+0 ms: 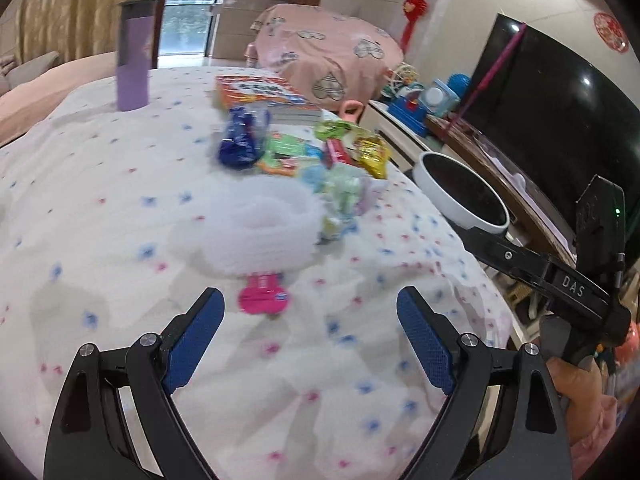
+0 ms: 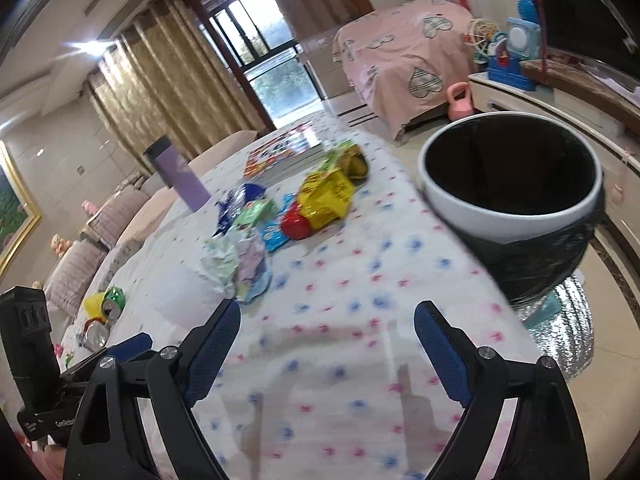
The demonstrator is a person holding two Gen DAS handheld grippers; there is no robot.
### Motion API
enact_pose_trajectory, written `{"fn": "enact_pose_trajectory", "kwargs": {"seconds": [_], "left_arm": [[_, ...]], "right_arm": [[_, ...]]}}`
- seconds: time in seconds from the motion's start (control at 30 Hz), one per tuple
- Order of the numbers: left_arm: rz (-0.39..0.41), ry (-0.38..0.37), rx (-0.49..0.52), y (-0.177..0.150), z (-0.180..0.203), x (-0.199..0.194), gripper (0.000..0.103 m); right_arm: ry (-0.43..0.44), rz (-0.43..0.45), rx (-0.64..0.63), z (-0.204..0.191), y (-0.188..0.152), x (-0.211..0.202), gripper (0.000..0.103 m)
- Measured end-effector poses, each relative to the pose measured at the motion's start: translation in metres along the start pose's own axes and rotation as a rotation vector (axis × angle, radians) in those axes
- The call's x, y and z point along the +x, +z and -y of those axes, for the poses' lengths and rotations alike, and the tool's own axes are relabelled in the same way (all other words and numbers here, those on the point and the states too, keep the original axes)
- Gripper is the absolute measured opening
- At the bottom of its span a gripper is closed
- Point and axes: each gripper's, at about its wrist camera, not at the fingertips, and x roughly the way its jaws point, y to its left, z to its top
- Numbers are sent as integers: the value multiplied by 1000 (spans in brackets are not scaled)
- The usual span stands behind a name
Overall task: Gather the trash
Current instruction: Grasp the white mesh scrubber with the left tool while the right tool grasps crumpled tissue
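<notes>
1. Trash pile (image 1: 320,152): loose wrappers lie in a cluster on the table (image 1: 100,208), towards its far right edge. It includes a blue wrapper (image 1: 240,140), a yellow packet (image 2: 326,194), a green packet (image 2: 344,160) and pale crumpled wrappers (image 2: 236,264).
2. White foam net (image 1: 260,228): lies at the near side of the pile, touching the pale wrappers. A pink wrapper (image 1: 264,298) protrudes from under its near edge.
3. Left gripper (image 1: 310,308): jaws wide apart, nothing between them. The pink wrapper lies just ahead of the gap between the fingertips, apart from both pads; the foam net lies directly beyond it.
4. Right gripper (image 2: 326,320): jaws wide apart, nothing between them. It hangs over bare tablecloth; the pale crumpled wrappers lie just beyond its left fingertip, and the rest of the pile lies further ahead.
5. Trash bin (image 2: 512,216): white rim, black liner; stands off the right edge of the table, ahead and right of the right gripper.
6. Far end of the table: a purple tumbler (image 1: 134,56) stands upright near the left corner; a stack of books (image 1: 264,94) lies just behind the pile.
</notes>
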Motion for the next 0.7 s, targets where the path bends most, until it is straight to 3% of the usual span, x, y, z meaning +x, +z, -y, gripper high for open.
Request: {"fn": "enact_pose_trajectory", "kwargs": {"seconds": [0.33,0.57,0.63,0.7], "left_arm": [[12,65,-37,11,-32,4,90],[-1,60,-19,24,-41,18,90],[-9,60,-20,27,-43,25,90],[-20,40,-17,30,-45,31,89]], "right_arm": [[53,-37,-52,-32,0,25,90],[92,-52,-75,-47,13,47,89],[103,-61,-76,-49,17,56,86],[112,-76,-76,-51,22,66,74]]}}
